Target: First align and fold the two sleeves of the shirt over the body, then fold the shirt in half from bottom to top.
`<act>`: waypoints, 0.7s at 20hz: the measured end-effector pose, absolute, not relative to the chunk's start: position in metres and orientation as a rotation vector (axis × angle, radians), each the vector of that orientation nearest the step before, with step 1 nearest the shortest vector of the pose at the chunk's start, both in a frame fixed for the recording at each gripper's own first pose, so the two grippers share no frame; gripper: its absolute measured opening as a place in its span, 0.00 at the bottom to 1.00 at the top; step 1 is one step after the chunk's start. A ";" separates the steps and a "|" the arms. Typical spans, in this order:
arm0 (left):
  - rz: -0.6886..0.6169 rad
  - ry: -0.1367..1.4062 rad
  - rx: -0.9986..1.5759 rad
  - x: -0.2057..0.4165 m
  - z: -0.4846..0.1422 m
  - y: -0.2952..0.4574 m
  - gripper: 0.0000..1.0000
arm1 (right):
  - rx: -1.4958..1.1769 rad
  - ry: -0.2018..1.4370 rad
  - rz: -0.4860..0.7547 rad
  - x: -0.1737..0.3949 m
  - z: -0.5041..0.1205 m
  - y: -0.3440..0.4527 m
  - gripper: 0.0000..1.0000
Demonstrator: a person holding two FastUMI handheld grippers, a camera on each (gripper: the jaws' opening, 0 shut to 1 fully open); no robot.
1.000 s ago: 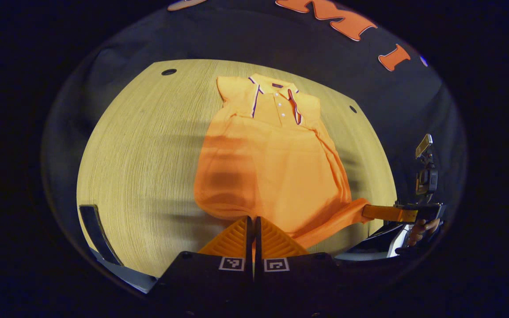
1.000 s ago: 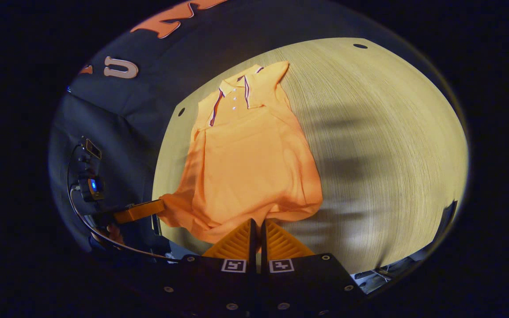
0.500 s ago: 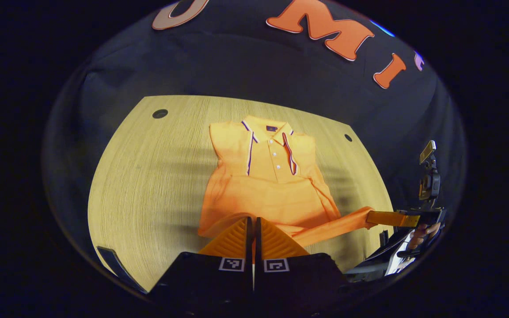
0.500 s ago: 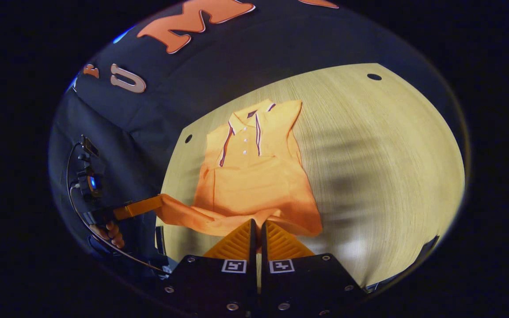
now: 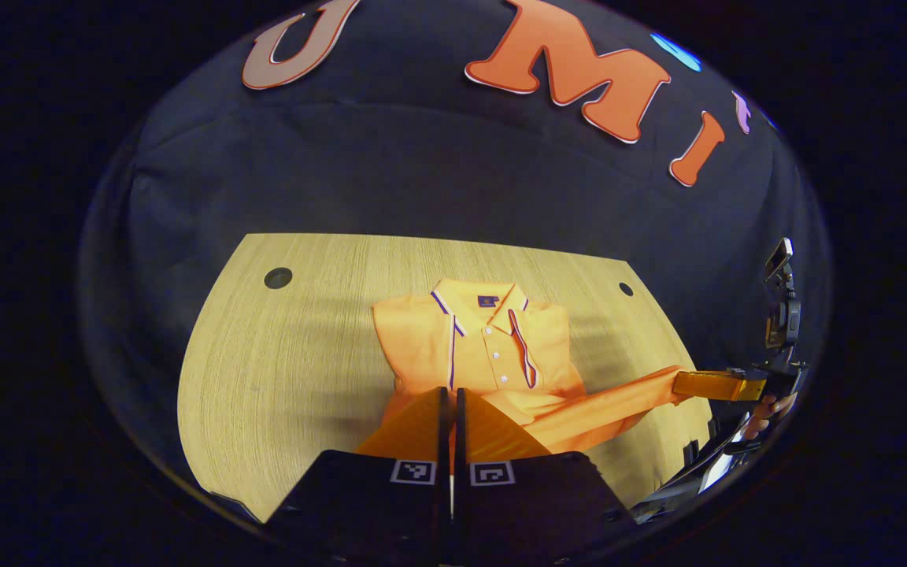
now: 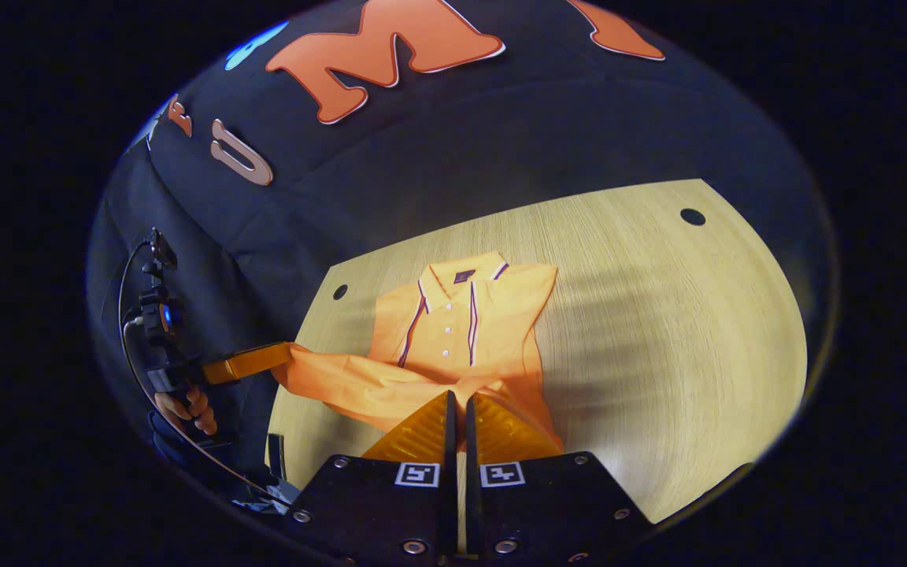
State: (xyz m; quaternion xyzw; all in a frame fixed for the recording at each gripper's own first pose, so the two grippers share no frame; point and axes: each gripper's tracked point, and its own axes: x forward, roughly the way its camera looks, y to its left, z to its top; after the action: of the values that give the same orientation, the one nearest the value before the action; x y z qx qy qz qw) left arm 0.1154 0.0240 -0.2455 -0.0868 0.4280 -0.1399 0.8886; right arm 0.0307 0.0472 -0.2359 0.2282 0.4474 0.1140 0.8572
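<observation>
Both the left gripper (image 5: pixel 449 409) and right gripper (image 6: pixel 457 413) have their jaws pinched tight on the orange shirt's (image 5: pixel 493 346) near hem, lifted off the bench (image 5: pixel 296 354), collar end lying flat at the far side.

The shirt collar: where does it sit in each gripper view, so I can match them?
Left gripper view: collar centre, just above that gripper's fingers, at the shirt's far end.
Right gripper view: collar centre, slightly higher in the picture.
Shared landmark: the white-buttoned placket running down from the collar.
</observation>
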 end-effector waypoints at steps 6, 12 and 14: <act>-0.326 0.949 -0.142 0.139 -0.264 0.022 0.01 | 0.446 0.938 0.227 0.072 -0.242 0.047 0.01; -0.311 1.258 -0.215 0.091 -0.318 0.020 0.40 | 0.418 1.066 0.182 0.066 -0.292 0.045 0.01; -0.298 1.315 -0.219 0.090 -0.323 0.031 0.52 | 0.431 1.132 0.163 0.058 -0.312 0.048 0.01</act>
State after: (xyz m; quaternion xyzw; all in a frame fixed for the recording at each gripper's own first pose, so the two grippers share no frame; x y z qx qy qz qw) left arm 0.0898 0.0306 -0.3232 -0.1010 0.6074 -0.1378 0.7758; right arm 0.0576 0.0480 -0.3116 0.2024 0.5315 0.0764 0.8190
